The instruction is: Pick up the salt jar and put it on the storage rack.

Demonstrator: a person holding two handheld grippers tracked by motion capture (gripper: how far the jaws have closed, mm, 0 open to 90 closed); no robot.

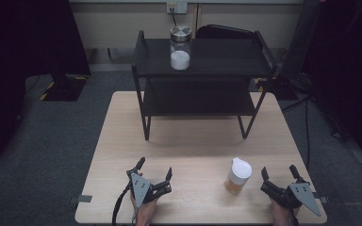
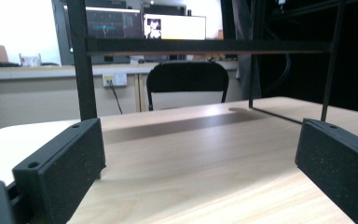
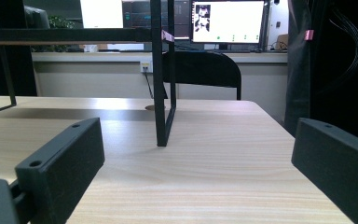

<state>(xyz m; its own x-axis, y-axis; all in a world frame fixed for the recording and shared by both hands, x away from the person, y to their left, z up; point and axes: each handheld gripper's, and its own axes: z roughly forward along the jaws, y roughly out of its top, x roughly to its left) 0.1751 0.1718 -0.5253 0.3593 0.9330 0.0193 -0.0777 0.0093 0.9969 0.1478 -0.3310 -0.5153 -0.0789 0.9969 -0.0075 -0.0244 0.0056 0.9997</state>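
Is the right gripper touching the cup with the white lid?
Apart. The high view shows bare table between the right gripper and the cup, with the gripper open and holding nothing.

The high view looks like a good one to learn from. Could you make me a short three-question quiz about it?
1. True or false: the glass jar stands on the top level of the black shelf.
2. Which tongs are nearer the white-lidded cup: A) left tongs, B) right tongs?
3. Fill in: both tongs are ____ and hold nothing.

Key: 1 true; 2 B; 3 open.
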